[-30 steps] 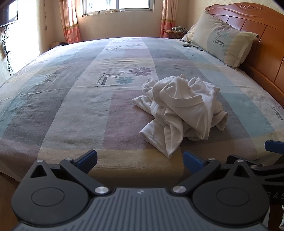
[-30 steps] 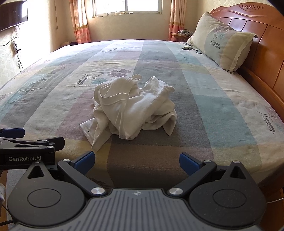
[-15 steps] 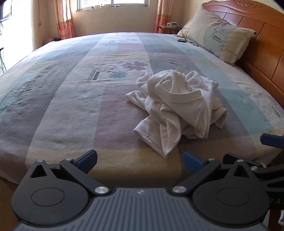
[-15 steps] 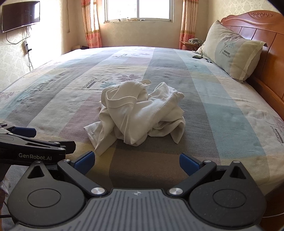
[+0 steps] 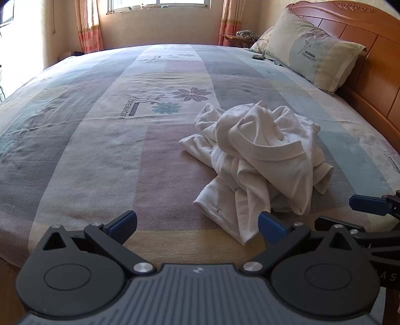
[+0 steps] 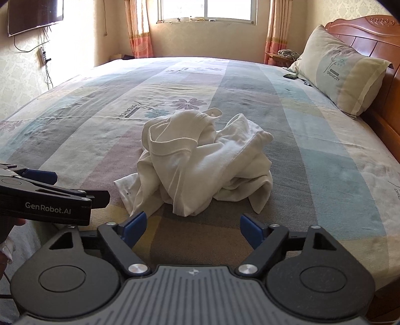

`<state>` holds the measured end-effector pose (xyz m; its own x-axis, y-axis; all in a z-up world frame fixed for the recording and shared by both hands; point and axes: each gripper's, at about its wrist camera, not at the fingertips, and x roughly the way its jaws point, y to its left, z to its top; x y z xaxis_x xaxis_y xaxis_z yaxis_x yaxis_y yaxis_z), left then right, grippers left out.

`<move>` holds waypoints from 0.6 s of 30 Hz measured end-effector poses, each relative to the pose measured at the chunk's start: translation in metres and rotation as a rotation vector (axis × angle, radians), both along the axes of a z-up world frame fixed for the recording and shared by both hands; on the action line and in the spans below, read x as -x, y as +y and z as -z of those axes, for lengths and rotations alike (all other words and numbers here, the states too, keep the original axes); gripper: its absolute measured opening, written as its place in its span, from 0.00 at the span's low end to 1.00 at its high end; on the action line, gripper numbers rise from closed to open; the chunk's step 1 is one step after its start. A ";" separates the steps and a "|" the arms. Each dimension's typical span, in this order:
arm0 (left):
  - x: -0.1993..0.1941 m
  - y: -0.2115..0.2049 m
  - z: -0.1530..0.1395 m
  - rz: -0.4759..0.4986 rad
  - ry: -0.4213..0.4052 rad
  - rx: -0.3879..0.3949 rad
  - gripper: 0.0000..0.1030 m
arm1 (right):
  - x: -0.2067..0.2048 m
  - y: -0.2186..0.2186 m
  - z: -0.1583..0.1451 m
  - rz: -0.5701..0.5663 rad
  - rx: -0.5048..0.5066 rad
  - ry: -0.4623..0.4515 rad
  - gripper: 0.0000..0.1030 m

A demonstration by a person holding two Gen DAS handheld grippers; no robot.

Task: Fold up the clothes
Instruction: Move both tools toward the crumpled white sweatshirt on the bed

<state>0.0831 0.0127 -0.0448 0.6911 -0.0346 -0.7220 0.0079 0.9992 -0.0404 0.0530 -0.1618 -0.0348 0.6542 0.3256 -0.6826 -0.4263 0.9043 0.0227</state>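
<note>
A white garment [image 5: 260, 162] lies crumpled in a heap on the bed [image 5: 100, 150], its ribbed collar on top. In the right wrist view the same white garment [image 6: 200, 162] sits just beyond the fingers. My left gripper [image 5: 197, 222] hovers open over the bed's near edge, the garment's lowest flap beside its right fingertip. My right gripper [image 6: 193, 226] has its jaws closing, still apart, with only bedsheet between them. The left gripper's body [image 6: 47, 200] shows at the left of the right wrist view.
A pillow [image 6: 342, 72] leans on the wooden headboard [image 5: 375, 75] at the right. A small dark object [image 6: 290, 76] lies near the pillow. A wall TV [image 6: 35, 17] hangs at the left, and a window [image 6: 207, 10] with curtains is behind the bed.
Both grippers have come closer to the garment, which looks larger now. The right gripper's fingers stand closer together than before; the left gripper's fingers keep the same spread.
</note>
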 end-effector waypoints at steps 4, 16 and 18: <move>-0.007 0.000 0.000 0.007 -0.012 -0.015 0.99 | -0.012 0.003 0.003 -0.013 0.002 0.005 0.50; -0.027 0.001 0.007 0.026 -0.020 -0.007 0.99 | -0.044 0.021 0.012 -0.122 -0.024 0.028 0.33; -0.031 0.001 0.010 0.042 -0.007 0.001 0.99 | -0.048 0.024 0.014 -0.141 -0.002 0.027 0.15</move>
